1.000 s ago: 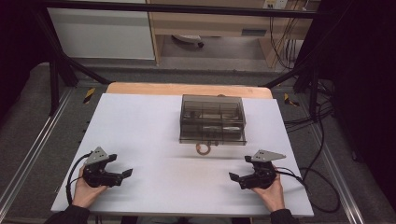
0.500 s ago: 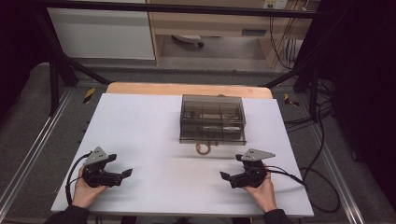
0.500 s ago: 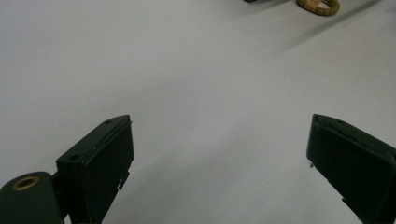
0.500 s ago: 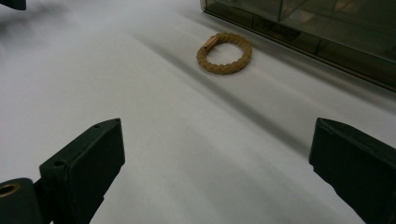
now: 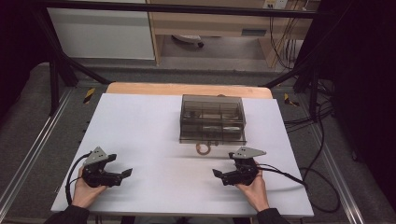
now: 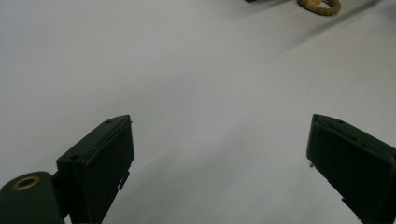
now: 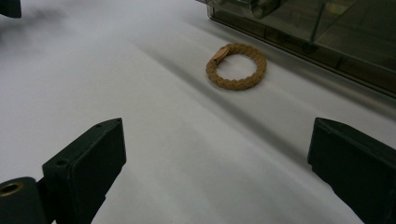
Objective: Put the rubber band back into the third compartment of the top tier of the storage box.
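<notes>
From the high view I am holding my left gripper [image 5: 125,173] low over the near left part of the white table top [image 5: 149,126], my left hand [image 5: 86,189] wrapping it from behind with the forearm coming in from the near edge, and its jaws are pointing toward the middle of the table, parted and gripping nothing. My right gripper [image 5: 216,173] is sitting over the near right part, my right hand [image 5: 252,184] cupping it from below and behind, its jaws pointing left and a little away from me, likewise spread and empty. The small tan braided cord ring [image 5: 203,148] is lying flat on the table just in front of the smoky transparent plastic compartment box [image 5: 213,119], which is standing at the far middle of the table. In the left gripper view I am looking along my two black jaws, which are standing wide apart over bare table, and the ring [image 6: 320,5] is lying far ahead at the upper right edge. In the right gripper view my jaws are gaping just as wide with nothing between them, the ring [image 7: 236,66] is lying ahead between their lines, clear of both, and the box [image 7: 322,32] is standing just beyond it.
</notes>
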A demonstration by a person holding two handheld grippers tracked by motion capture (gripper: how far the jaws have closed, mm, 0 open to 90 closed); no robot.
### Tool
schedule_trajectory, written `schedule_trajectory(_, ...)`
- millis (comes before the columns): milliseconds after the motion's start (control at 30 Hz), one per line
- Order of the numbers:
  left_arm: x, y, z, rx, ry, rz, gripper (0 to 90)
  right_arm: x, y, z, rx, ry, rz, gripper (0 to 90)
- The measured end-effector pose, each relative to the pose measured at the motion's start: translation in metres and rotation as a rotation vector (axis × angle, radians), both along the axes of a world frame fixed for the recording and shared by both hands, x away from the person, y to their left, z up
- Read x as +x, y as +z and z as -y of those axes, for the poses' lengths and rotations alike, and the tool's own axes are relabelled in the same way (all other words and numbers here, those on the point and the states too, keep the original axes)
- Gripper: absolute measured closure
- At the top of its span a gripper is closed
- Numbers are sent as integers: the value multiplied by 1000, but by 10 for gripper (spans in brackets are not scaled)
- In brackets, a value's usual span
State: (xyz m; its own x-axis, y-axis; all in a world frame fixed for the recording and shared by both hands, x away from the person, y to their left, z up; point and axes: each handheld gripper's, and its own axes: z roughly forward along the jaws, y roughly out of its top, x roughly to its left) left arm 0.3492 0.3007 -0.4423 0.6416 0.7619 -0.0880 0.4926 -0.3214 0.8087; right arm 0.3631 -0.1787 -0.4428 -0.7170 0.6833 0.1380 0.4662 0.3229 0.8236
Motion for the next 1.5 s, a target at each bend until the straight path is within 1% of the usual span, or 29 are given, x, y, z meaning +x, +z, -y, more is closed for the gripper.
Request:
schedule_trajectory(100, 0, 0, 0, -3, 0, -1, 72, 1, 1, -3, 8, 5, 0, 49)
schedule_trajectory(167, 0, 0, 0, -5, 1, -1, 73, 2, 1, -9, -8, 11, 6, 50)
schedule_trajectory(367, 0, 0, -1, -4, 0, 0, 75, 5, 1, -20, -25, 14, 6, 59)
schedule_trajectory(467, 0, 0, -1, -5, -1, -1, 75, 6, 1, -26, -19, 20, 5, 73)
schedule_trajectory(533, 0, 0, -1, -5, -1, 0, 75, 8, 0, -29, -33, 19, -1, 82)
schedule_trajectory(633, 0, 0, -1, -6, 1, 0, 75, 10, 0, -35, -45, 22, -7, 108)
schedule_trajectory(767, 0, 0, -1, -6, 1, 0, 75, 14, -1, -42, -43, 35, -12, 141)
schedule_trajectory(933, 0, 0, -1, -6, 1, 0, 76, 18, -3, -50, -57, 38, -5, 175)
schedule_trajectory(1033, 0, 0, -1, -6, 1, 0, 77, 20, -4, -52, -54, 32, -6, 193)
schedule_trajectory(1133, 0, 0, -1, -6, 0, -1, 77, 24, -5, -56, -72, 29, 3, 234)
schedule_trajectory(1267, 0, 0, -1, -6, 1, -1, 77, 27, -6, -60, -76, 28, 6, 266)
schedule_trajectory(1433, 0, 0, -1, -7, 1, 0, 78, 30, -7, -64, -85, 31, 10, 292)
schedule_trajectory(1500, 0, 0, -1, -7, 0, 0, 78, 32, -7, -64, -84, 22, 9, 298)
